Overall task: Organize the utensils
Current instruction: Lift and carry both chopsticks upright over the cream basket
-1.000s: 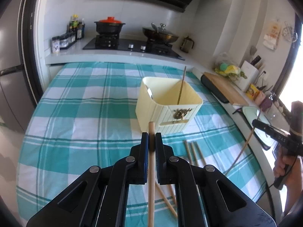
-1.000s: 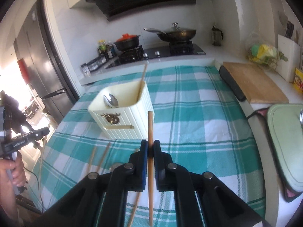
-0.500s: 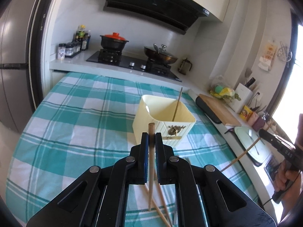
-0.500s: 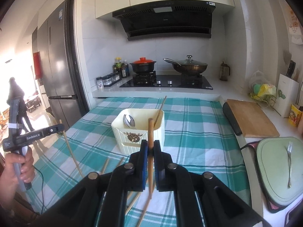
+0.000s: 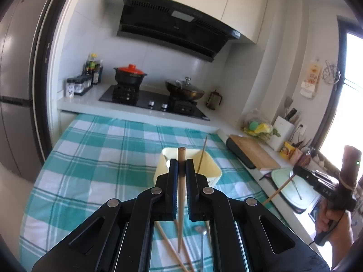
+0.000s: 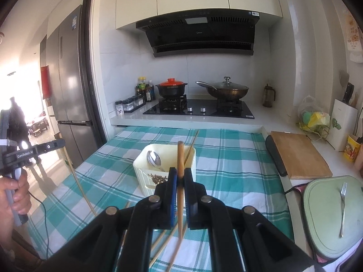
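My left gripper (image 5: 181, 162) is shut on a wooden chopstick (image 5: 180, 204), held above the checked cloth just in front of the cream utensil bin (image 5: 214, 172). My right gripper (image 6: 180, 171) is shut on a second chopstick (image 6: 180, 154), also raised in front of the bin (image 6: 145, 181). Inside the bin stand a spoon (image 6: 154, 158) and one thin chopstick (image 6: 192, 146). Loose chopsticks (image 5: 168, 244) and a spoon (image 5: 202, 238) lie on the cloth below the grippers. Each view shows the other gripper off to the side with its stick hanging down.
Behind the teal checked table (image 6: 226, 158) runs a counter with a hob, a red-lidded pot (image 6: 172, 87) and a wok (image 6: 226, 90). At the right lie a wooden cutting board (image 6: 299, 156) and a green board bearing a fork (image 6: 342, 208). A fridge stands at the left.
Both grippers have risen and tipped upward, each carrying its chopstick up off the cloth. The bin now sits lower in both views, and the loose chopsticks lie farther beneath.
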{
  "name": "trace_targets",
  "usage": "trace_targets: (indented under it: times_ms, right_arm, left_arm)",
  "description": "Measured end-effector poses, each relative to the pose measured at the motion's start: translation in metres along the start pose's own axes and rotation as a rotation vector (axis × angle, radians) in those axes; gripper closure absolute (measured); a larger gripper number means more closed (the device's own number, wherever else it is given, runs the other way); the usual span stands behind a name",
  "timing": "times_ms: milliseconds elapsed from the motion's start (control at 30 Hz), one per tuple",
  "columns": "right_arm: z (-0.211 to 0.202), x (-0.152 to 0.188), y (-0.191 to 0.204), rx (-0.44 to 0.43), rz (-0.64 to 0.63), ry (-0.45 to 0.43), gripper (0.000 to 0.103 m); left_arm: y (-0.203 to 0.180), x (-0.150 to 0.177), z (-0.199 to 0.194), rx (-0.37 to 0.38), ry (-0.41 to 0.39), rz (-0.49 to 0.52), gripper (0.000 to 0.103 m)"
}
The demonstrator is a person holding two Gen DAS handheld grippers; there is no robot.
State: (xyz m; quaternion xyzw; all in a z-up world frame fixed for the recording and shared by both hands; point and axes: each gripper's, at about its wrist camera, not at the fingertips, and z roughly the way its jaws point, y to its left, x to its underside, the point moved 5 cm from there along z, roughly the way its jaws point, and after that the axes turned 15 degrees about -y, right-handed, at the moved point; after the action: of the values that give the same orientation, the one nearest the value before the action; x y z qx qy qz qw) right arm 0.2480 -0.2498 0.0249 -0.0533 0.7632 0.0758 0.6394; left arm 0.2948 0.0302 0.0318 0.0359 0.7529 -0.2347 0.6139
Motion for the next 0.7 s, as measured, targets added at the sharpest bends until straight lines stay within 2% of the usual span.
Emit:
trace_targets:
  times_ms: [200, 400, 567, 700]
  right_arm:
    - [0.016, -0.034, 0.004, -0.003, -0.024, -0.059, 0.097]
    - [0.043, -0.073, 0.010, -0.017, -0.035, -0.122, 0.097]
    - [0.078, -0.090, 0.015, -0.028, -0.058, -0.148, 0.097]
    - [0.118, -0.082, 0.015, -0.055, -0.045, -0.119, 0.097]
  left_arm:
    - [-0.006, -0.047, 0.021, 0.006, -0.085, 0.020, 0.099]
    - [-0.020, -0.081, 0.060, 0.005, -0.150, 0.039, 0.099]
    - [-0.028, -0.083, 0.097, -0.015, -0.166, 0.068, 0.099]
    - [-0.027, -0.066, 0.132, -0.026, -0.122, 0.062, 0.099]
